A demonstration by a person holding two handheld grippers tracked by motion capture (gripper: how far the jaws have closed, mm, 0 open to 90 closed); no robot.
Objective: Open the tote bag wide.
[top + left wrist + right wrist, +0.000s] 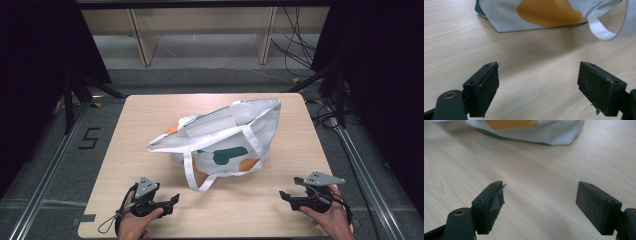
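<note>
Slumped white fabric tote bag (225, 137) with orange and green patches on pale wood-grain table (260, 210); left gripper (172, 200) and right gripper (284, 195) both wide open, empty.

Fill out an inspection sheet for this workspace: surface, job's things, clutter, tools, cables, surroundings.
Surface: light wooden table, bare around the bag.
Job's things: white tote bag with green and orange patches lies on its side mid-table; one handle loop trails toward the person.
Clutter: nothing seen.
Tools: left tool and right tool, both hand-held low near the front edge, jaws open, holding nothing, apart from the bag.
Cables: a loop trails from the left tool; loose cables on the floor beyond the table.
Surroundings: wooden shelving behind, dark curtains at both sides.
</note>
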